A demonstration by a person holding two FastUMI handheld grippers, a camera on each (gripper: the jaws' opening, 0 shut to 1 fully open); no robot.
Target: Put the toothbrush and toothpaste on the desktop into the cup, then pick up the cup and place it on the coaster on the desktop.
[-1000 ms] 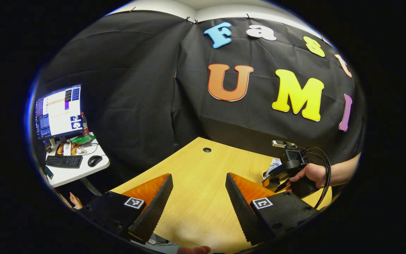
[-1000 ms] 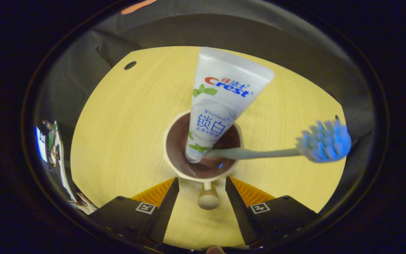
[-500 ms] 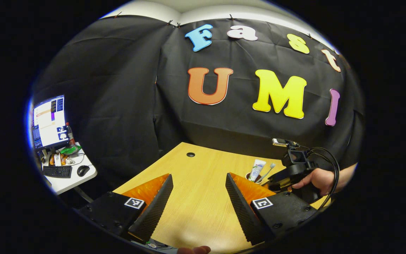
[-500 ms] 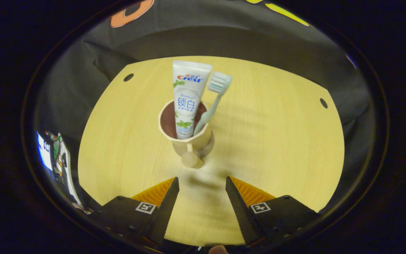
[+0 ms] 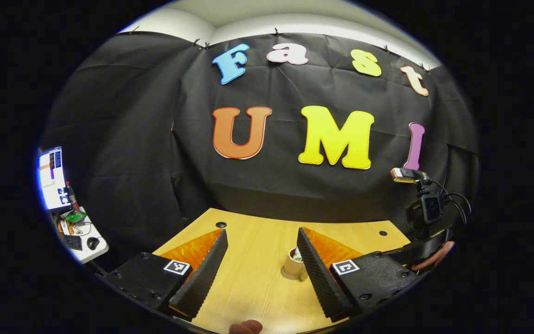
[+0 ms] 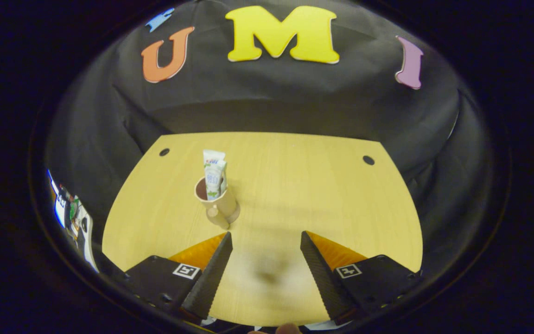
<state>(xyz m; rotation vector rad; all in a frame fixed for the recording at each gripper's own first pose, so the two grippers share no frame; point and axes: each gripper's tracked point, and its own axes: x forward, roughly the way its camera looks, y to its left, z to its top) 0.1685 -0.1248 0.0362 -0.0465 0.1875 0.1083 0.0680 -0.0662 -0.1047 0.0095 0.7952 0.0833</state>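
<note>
In the right gripper view we see the right gripper (image 6: 263,260) with its fingers spread wide and nothing between them, held above the near edge of the surface (image 6: 322,185). Well ahead of it and a little to the left stands the cup (image 6: 217,202), upright, its handle turned toward the near edge. The toothpaste (image 6: 213,174) stands in the cup, tail end up; the toothbrush is too small for us to make out. The cup sits on a round coaster (image 6: 235,214), whose rim peeks out at its base, left of the surface's middle and nearer the far left corner than the right one.

In the left gripper view the left gripper (image 5: 261,273) is likewise spread apart and empty, above the near edge. The cup (image 5: 293,265) appears just beside its right finger (image 5: 315,273), partly hidden by it. Farther right, near the surface's right edge, a hand holds the other gripper.
</note>
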